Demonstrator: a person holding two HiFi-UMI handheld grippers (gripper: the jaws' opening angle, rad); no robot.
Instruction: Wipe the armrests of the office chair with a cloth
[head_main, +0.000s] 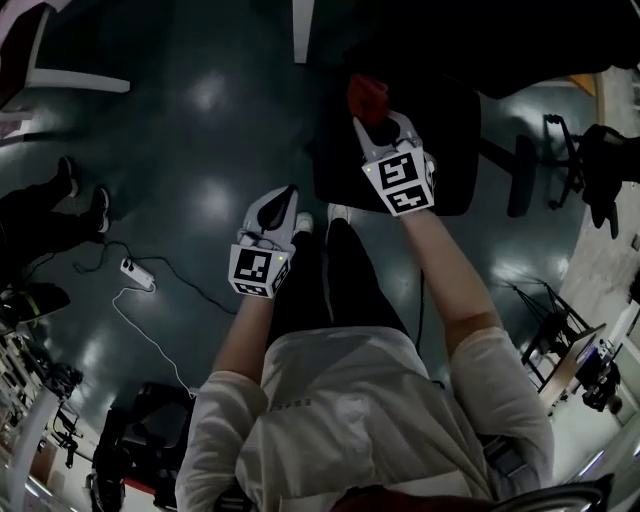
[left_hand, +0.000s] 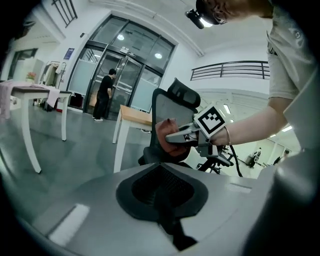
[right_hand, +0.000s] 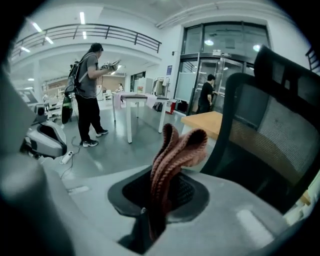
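Observation:
A black office chair (head_main: 400, 150) stands in front of me, one armrest (head_main: 520, 175) at its right side. My right gripper (head_main: 385, 125) hovers over the seat, shut on a red-brown cloth (head_main: 367, 95). In the right gripper view the folded knitted cloth (right_hand: 175, 155) sticks up from the right gripper (right_hand: 155, 200), with the mesh chair back (right_hand: 270, 125) just to the right. My left gripper (head_main: 275, 205) hangs lower left, above the floor, shut and empty. The left gripper (left_hand: 162, 187) looks toward the right gripper (left_hand: 187, 135), the cloth (left_hand: 167, 142) and the chair back (left_hand: 165, 107).
A power strip (head_main: 135, 273) with its cable lies on the dark floor at left, near someone's shoes (head_main: 85, 195). A white table (left_hand: 30, 95) and a wooden table (left_hand: 135, 116) stand nearby. One person (right_hand: 90, 90) stands further off, another (left_hand: 105, 95) at the glass doors.

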